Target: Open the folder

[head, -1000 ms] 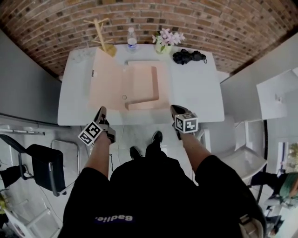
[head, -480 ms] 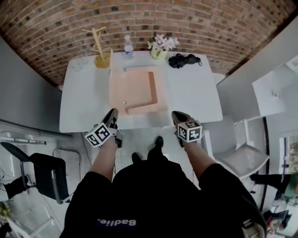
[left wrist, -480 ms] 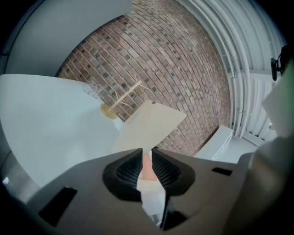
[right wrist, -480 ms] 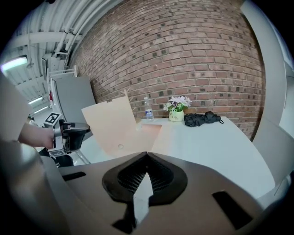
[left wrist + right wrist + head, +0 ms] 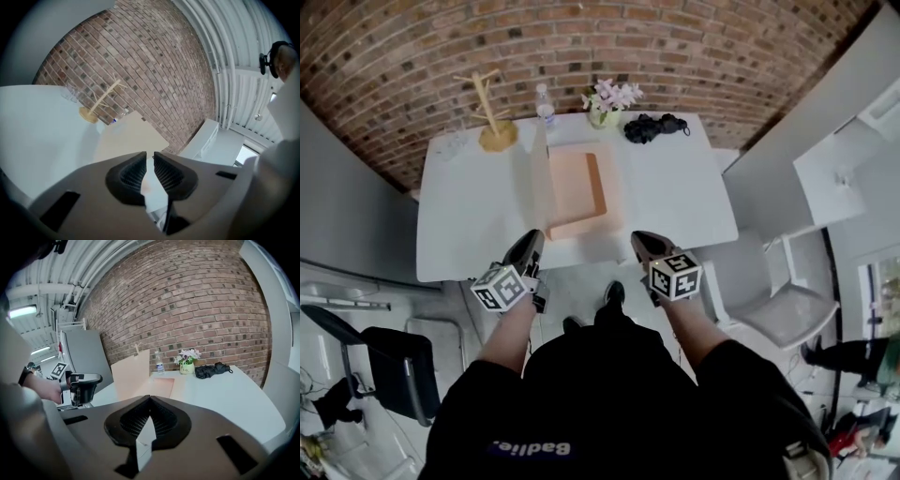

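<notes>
The peach folder (image 5: pixel 575 192) lies in the middle of the white table (image 5: pixel 675 197), and its cover (image 5: pixel 538 180) stands upright along the left side. In the right gripper view the cover (image 5: pixel 132 371) rises above the base (image 5: pixel 159 385). Both grippers hover short of the table's near edge, apart from the folder. My left gripper (image 5: pixel 528 246) has a narrow gap between its pads (image 5: pixel 133 173), which are closing on nothing. My right gripper (image 5: pixel 639 242) has its jaws together and empty, its pads (image 5: pixel 161 420) meeting at the tip.
At the table's far edge stand a wooden mug tree (image 5: pixel 492 122), a water bottle (image 5: pixel 545 103), a flower pot (image 5: pixel 605 105) and a black bundle (image 5: pixel 652 127). A white chair (image 5: pixel 778 300) is at the right, a black chair (image 5: pixel 380 370) at the lower left. A brick wall is behind.
The folder's cover, lying flat to the left a second ago, now stands upright. Both grippers have risen and drawn slightly away from the table's near edge.
</notes>
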{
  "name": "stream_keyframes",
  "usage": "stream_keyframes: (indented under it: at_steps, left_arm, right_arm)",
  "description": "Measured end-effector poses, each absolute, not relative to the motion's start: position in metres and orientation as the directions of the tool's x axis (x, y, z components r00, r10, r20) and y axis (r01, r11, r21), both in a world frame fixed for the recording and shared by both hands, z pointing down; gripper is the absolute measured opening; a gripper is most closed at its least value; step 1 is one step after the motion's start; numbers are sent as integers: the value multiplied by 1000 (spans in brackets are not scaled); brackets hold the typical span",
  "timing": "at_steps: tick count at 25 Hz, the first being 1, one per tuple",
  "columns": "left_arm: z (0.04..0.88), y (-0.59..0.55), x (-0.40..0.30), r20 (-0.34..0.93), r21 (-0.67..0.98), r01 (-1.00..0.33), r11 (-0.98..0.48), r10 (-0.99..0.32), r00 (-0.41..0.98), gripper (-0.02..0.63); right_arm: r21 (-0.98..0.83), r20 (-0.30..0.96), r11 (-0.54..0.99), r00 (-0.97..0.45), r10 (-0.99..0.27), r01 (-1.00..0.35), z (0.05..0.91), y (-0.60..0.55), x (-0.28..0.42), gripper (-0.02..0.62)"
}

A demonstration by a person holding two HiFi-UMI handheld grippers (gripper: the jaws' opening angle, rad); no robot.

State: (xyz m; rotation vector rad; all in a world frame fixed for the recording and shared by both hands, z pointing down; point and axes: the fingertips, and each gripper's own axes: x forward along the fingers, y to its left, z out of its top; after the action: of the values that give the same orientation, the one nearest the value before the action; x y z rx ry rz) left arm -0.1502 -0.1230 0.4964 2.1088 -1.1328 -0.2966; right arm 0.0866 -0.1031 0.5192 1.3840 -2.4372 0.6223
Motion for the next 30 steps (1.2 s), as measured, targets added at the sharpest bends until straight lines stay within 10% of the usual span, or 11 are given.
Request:
stream_keyframes:
  at_steps: [30]
  left_arm:
    - [325, -6, -70, -27, 311, -491, -814, -524, 851, 3]
  right_arm:
    - [-229, 178, 711, -747, -641, -665, 370, -17, 9, 28]
